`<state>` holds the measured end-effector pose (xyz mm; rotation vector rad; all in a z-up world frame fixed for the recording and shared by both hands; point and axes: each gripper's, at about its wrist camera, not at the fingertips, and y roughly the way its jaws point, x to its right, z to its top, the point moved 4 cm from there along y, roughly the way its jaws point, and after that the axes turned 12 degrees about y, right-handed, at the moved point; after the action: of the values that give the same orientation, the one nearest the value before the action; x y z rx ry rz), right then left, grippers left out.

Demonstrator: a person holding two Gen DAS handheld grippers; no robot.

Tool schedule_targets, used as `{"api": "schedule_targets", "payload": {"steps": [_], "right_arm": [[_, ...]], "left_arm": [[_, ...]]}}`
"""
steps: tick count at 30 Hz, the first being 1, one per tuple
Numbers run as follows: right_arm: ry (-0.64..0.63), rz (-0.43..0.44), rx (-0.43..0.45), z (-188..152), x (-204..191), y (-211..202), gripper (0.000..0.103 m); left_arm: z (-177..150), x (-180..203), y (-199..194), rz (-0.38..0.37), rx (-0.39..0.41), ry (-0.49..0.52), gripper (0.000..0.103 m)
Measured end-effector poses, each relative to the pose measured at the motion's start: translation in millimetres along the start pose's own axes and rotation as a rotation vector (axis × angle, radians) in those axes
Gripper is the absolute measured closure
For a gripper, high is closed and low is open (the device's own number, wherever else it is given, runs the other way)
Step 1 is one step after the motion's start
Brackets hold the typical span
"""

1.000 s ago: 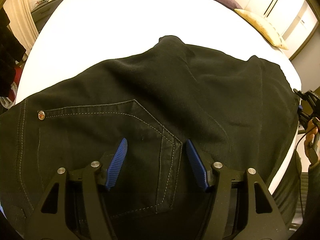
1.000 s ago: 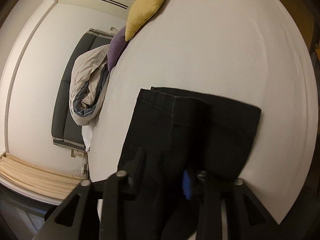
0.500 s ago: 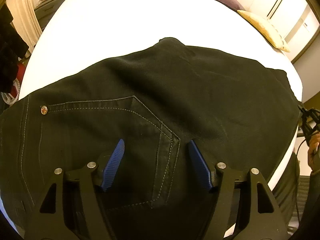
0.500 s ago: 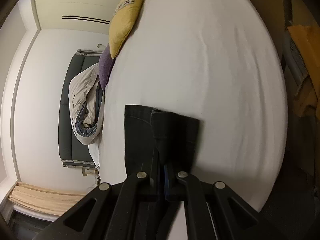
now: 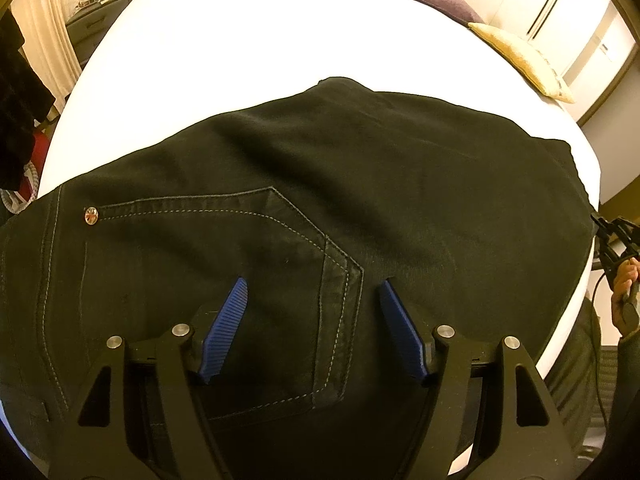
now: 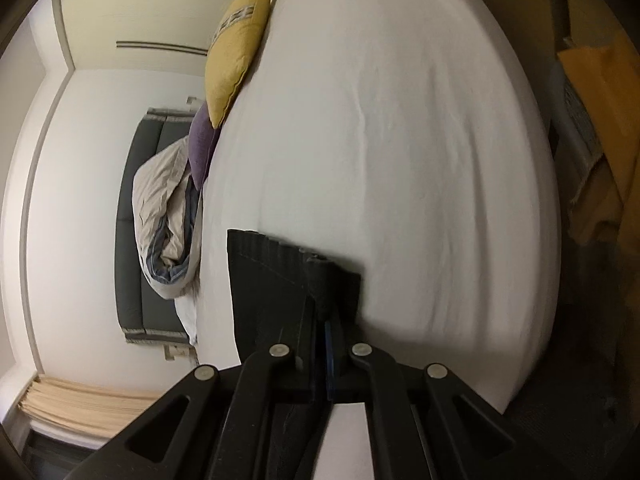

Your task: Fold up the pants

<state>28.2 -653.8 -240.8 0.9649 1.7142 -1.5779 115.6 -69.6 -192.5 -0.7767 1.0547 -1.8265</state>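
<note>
Left gripper point(image 5: 314, 312): jaws stand apart, blue ribbed pads clear of the cloth, nothing between them but the seat of the pants below; the jaws have just been opening, though hardly at all in the last half second.
Left fingers point(image 5: 228, 330): angled steeply down over the back pocket point(image 5: 224, 264), one pad on either side of the pocket's pointed lower corner.
Right gripper point(image 6: 326, 320): jaws pressed together on a hem end of the pants point(image 6: 272, 280), the dark fabric bunched in a ridge between the pads and sticking out past the tips.
Right hand point(image 5: 624, 292): seen at the far right edge of the left wrist view, wrapped round the black gripper frame at the bed's corner.
Pants point(image 5: 360, 184): black denim, spread flat across the near part of the bed, seat up, pocket stitching and a small metal rivet point(image 5: 91, 215) showing; the leg end reaches toward the right gripper.
Bed point(image 5: 260, 40): white sheet, bare beyond the pants.
Yellow cushion point(image 6: 236, 48): at the far end of the bed, leaning against the purple cushion point(image 6: 202, 144).
Duvet point(image 6: 168, 216): crumpled grey-and-cream heap just past the purple cushion.
Wardrobe doors point(image 5: 568, 12): pale, behind the cushions.
</note>
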Motion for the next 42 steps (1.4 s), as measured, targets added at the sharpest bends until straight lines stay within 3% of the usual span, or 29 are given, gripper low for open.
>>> {"api": "schedule_targets", "payload": {"steps": [2,5,7,9,10,12,13,17,19,21,22,23,24,29,34,36,38,42], "right_arm": [[-0.010,-0.030,0.021,-3,-5,-2,0.100],[-0.049,-0.092,0.067,-9,-18,-9,0.087],[-0.092,-0.156,0.144,-13,-31,-22,0.075],[-0.147,-0.202,0.242,-17,-48,-38,0.047],[-0.165,-0.196,0.278,-20,-58,-46,0.046],[-0.241,-0.150,0.260,-33,-80,-49,0.046],[-0.331,-0.133,0.195,-49,-96,-40,0.046],[-0.675,-0.120,-0.184,-146,-123,18,0.059],[-0.705,-0.155,-0.305,-169,-109,46,0.067],[-0.645,-0.264,-0.345,-161,-80,68,0.072],[-0.621,-0.321,-0.360,-151,-62,75,0.083],[-0.624,-0.343,-0.353,-142,-53,74,0.103],[-0.625,-0.314,-0.369,-134,-49,70,0.103],[-0.707,-0.388,-0.341,-113,-49,52,0.103],[-0.727,-0.430,-0.255,-108,-60,34,0.103],[-0.704,-0.381,-0.277,-118,-67,26,0.096],[-0.704,-0.267,-0.351,-142,-80,26,0.094],[-0.837,-0.227,-0.447,-191,-98,46,0.074]], "left_arm": [[-1,-3,-2,-0.002,0.003,-0.005,0.035],[-5,-5,-6,-0.002,0.009,-0.009,0.035],[-9,-7,-8,-0.007,0.018,-0.010,0.035],[-12,-9,-11,-0.012,0.027,-0.017,0.035],[-12,-9,-11,-0.013,0.028,-0.017,0.035],[-14,-10,-12,-0.013,0.031,-0.015,0.035],[-14,-10,-13,-0.013,0.033,-0.014,0.035],[-15,-4,-12,0.004,0.036,-0.002,0.034],[-16,-2,-13,0.010,0.034,0.004,0.034],[-16,-3,-15,0.007,0.030,0.005,0.034],[-16,-2,-16,0.005,0.027,0.007,0.034],[-15,-3,-18,0.007,0.024,0.007,0.034],[-14,-4,-19,0.009,0.020,0.006,0.034],[8,-2,-33,0.012,0.052,-0.001,0.034],[27,32,-34,-0.026,0.067,0.092,0.034],[23,42,-21,-0.021,0.028,0.125,0.034],[13,44,-8,-0.042,-0.014,0.105,0.034],[6,54,-4,0.010,-0.016,0.165,0.029]]}}
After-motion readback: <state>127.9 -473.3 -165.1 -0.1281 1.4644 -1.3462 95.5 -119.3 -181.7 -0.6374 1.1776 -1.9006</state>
